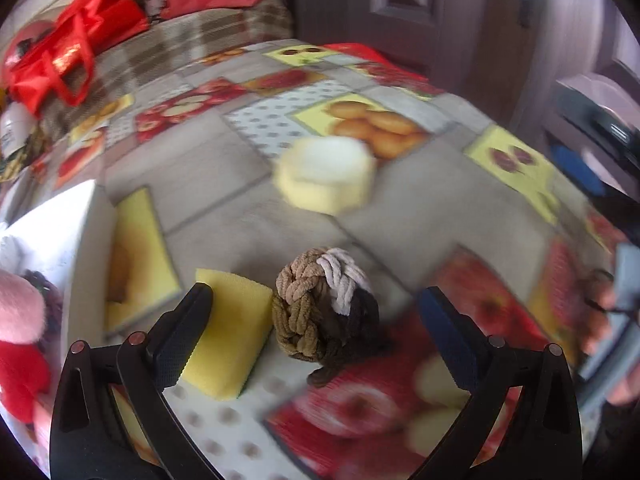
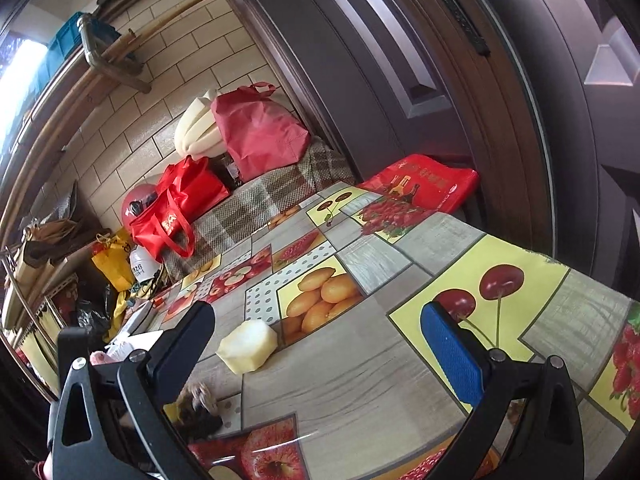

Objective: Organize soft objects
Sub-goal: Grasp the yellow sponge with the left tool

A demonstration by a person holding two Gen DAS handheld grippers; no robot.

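My left gripper [image 1: 316, 320] jaws spread wide, nothing between pads. I see braided rope ball [image 1: 326, 306] on table [image 1: 224, 184] directly ahead, between fingers, untouched. Yellow sponge [image 1: 230, 330] touching ball's left side, partly behind left finger. Pale round sponge [image 1: 326, 174] farther toward table's middle, blurred. White box [image 1: 76, 240] at left edge, pink plush [image 1: 18, 306] inside.

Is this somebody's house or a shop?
Probably a house, maybe an entryway or storeroom: a table with a fruit-print tablecloth stands by a dark panelled door, with red shopping bags piled against a tiled wall.
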